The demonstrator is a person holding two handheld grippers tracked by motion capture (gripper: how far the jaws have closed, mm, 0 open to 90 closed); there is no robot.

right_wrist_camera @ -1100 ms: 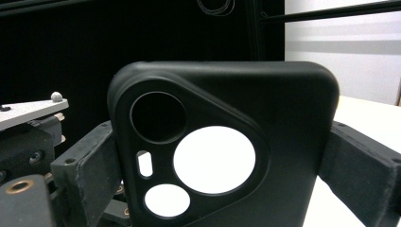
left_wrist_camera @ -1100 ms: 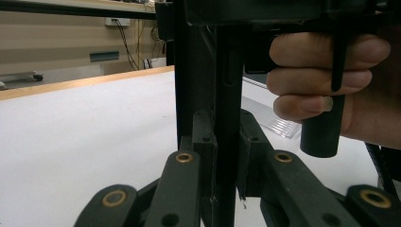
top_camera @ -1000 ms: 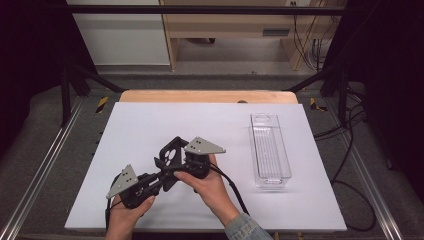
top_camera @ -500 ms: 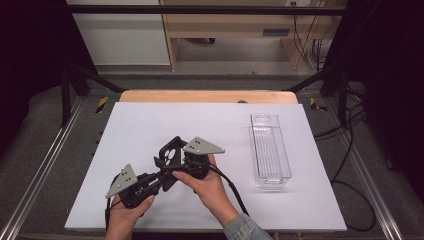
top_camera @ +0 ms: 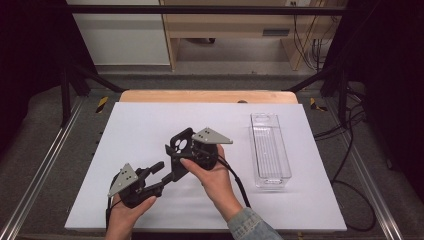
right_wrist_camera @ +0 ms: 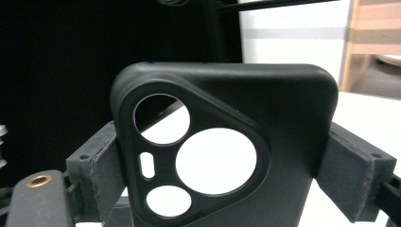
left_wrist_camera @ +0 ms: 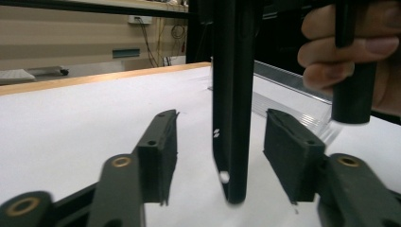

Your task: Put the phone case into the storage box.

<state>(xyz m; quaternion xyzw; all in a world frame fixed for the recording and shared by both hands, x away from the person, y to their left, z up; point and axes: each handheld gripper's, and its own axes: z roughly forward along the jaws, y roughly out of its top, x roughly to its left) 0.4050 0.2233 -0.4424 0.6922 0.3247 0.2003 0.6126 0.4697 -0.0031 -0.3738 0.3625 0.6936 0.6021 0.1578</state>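
I have the black soft plastic phone case with its triangular camera cutout (right_wrist_camera: 222, 146) clamped across its width in my right gripper (top_camera: 181, 150), held above the near-left part of the white table (top_camera: 150, 125). My left gripper (top_camera: 159, 176) has just been opening; its jaws flank the case's lower edge (left_wrist_camera: 230, 118) without pressing. The handover looks done. Left, I judge: carrying it to the clear plastic tray (top_camera: 270, 150), far right.
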